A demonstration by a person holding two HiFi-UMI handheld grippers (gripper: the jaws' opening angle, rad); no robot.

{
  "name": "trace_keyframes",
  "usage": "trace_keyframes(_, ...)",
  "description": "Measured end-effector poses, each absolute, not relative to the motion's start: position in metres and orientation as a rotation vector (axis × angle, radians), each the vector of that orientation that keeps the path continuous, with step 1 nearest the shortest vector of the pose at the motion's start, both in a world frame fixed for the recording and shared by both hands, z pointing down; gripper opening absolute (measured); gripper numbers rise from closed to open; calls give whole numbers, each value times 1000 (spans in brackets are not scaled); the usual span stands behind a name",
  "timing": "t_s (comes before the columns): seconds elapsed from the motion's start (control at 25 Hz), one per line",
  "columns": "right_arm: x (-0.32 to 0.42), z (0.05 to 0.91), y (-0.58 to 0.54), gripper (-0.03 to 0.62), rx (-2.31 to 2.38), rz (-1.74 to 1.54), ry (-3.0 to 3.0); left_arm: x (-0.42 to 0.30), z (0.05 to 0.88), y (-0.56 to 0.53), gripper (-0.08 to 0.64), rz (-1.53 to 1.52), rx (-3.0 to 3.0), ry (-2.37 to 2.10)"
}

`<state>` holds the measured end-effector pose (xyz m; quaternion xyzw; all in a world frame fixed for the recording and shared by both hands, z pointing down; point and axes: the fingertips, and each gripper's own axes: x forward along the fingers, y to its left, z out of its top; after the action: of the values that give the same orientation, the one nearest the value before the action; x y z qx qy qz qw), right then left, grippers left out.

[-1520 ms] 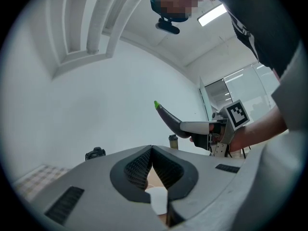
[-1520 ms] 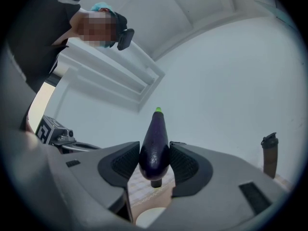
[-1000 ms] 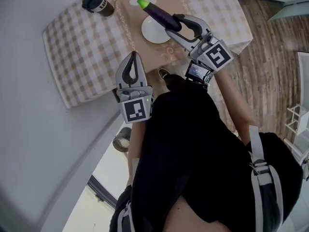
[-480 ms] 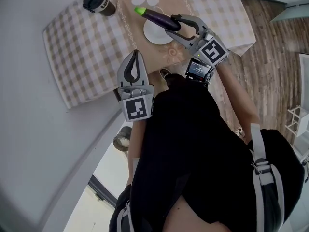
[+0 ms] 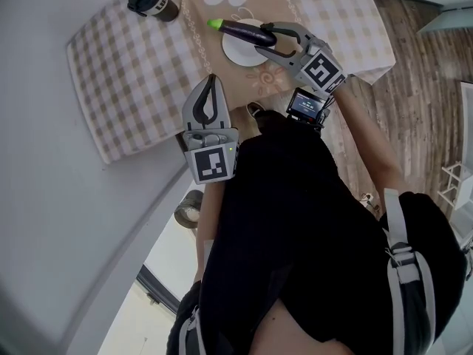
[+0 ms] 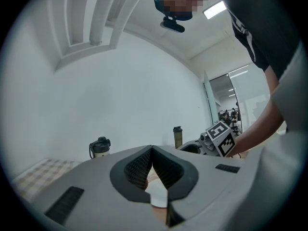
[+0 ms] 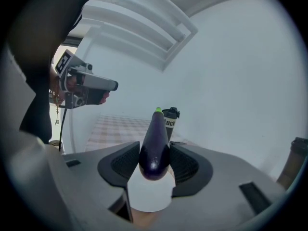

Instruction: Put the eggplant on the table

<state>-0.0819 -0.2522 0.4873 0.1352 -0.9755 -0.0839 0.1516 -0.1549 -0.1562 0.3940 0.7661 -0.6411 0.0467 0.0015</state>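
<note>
The right gripper (image 5: 272,37) has its jaws set wide, clamped on the blunt purple end of the eggplant (image 5: 244,29); the eggplant lies nearly level, its green tip pointing to nine o'clock in the head view, over the far rim of a white plate (image 5: 238,52); whether it touches the plate I cannot tell. The plate sits on the table (image 5: 122,76), which is spread with a checked cloth; a dark travel mug (image 5: 151,1) stands at ten o'clock from the plate. The left gripper (image 5: 211,82) is at seven o'clock from the plate, jaw tips pressed together, holding nothing.
</note>
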Motion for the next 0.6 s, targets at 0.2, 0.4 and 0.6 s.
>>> trace_keyframes(0.2, -84, 510, -250, 204, 329, -219, -2749, -154, 395, -153, -8, 146, 2406, -2008)
trace_keyframes(0.4, -85, 528, -251, 204, 307, -226, -2698, -153, 397, -151, -8, 149, 2400, -2003)
trace_keyframes(0.6, -84, 546, -256, 204, 310, -153, -2678, -152, 398, -151, -8, 152, 2393, -2005)
